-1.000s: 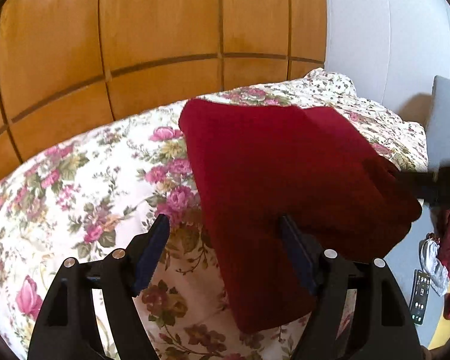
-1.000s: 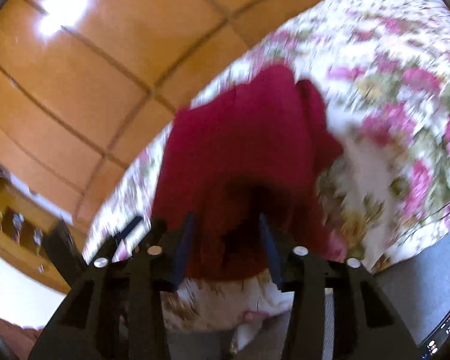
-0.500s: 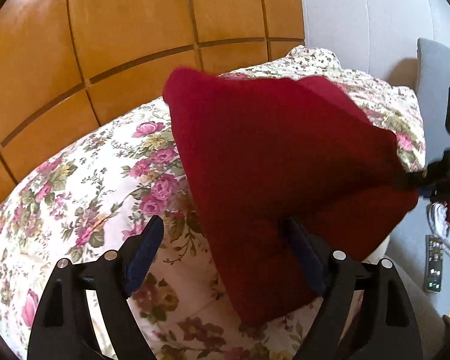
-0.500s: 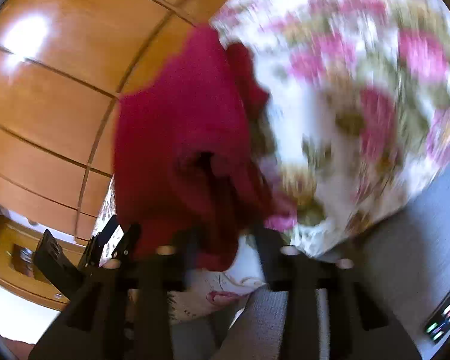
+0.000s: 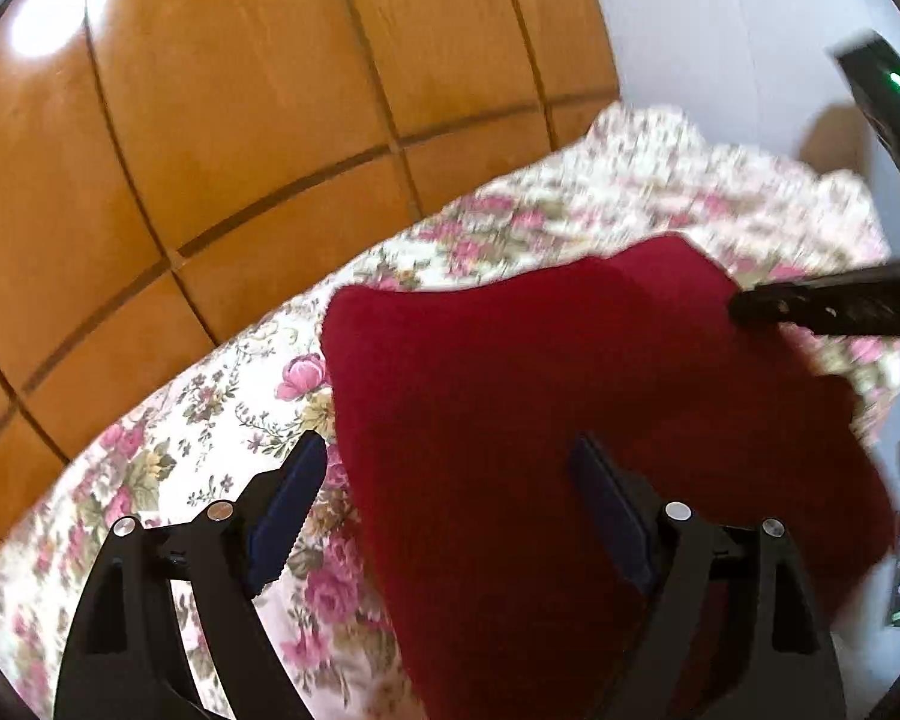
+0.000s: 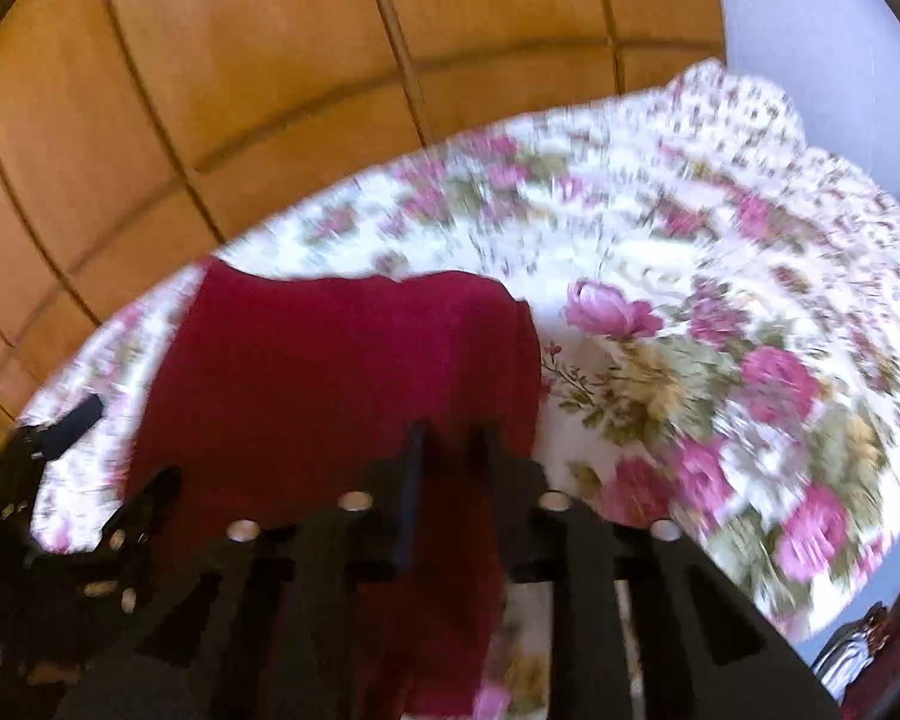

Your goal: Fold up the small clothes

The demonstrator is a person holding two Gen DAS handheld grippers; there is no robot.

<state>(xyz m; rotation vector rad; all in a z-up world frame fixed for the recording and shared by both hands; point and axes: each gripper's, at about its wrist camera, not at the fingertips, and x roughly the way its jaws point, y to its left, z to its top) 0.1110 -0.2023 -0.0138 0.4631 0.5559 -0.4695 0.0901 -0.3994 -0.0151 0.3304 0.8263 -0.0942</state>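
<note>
A dark red garment [image 5: 570, 420] lies folded on the floral bedspread [image 5: 210, 396]. My left gripper [image 5: 450, 480] is open above its near left edge, with one finger over the cloth and one over the bedspread. In the right wrist view the same red garment [image 6: 342, 372] fills the lower left. My right gripper [image 6: 450, 456] has its fingers close together with red cloth between them, at the garment's near right part. The right gripper's fingers [image 5: 822, 306] reach in from the right in the left wrist view.
A wooden panelled wall [image 5: 270, 120] stands behind the bed, with a white wall [image 5: 720, 48] to its right. The bedspread [image 6: 720, 330] extends far to the right of the garment. The left gripper [image 6: 60, 480] shows at the left edge of the right wrist view.
The right gripper has closed on the garment and swung its end over toward the far side of the bed. The left gripper stays open and has shifted slightly.
</note>
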